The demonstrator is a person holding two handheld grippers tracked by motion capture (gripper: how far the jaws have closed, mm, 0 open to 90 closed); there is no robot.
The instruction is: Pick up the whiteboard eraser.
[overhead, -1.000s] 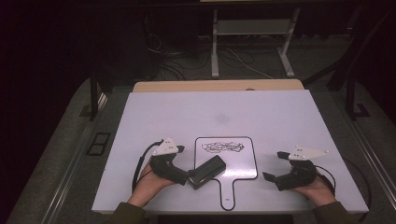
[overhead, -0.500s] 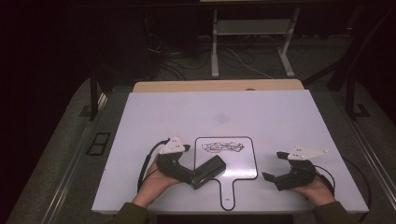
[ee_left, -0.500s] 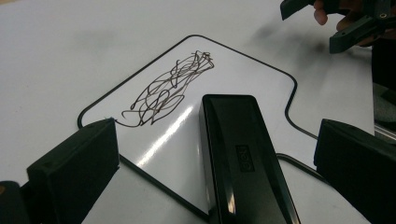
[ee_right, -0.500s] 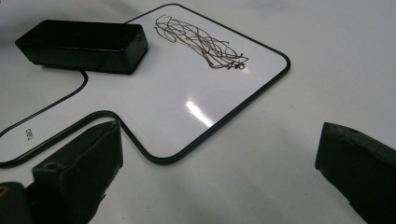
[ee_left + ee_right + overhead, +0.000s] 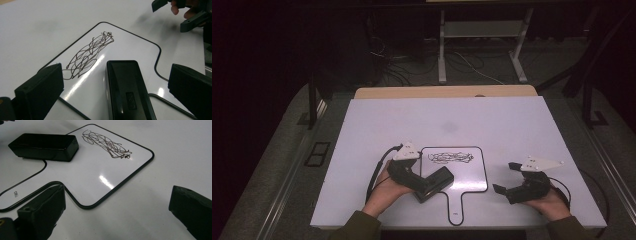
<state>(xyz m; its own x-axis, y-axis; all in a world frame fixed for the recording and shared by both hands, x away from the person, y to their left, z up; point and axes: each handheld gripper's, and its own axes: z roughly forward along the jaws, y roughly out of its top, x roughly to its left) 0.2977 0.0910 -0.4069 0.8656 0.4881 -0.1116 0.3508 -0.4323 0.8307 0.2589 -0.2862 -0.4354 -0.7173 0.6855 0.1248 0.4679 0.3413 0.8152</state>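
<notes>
The left tool (image 5: 424, 185), jaws wide, is straddling a black eraser (image 5: 126, 92) lying on a small whiteboard (image 5: 472, 172) beside a scribble (image 5: 451, 158). Grasping likely comes next. The right tool (image 5: 512, 177) is resting wide open, empty.

This looks like a lab or a test room, dim around the edges. A white table (image 5: 512, 125) stands on a grey floor (image 5: 272, 165), and behind it loose cables (image 5: 402, 67) lie near the metal legs of a stand (image 5: 482, 45).
</notes>
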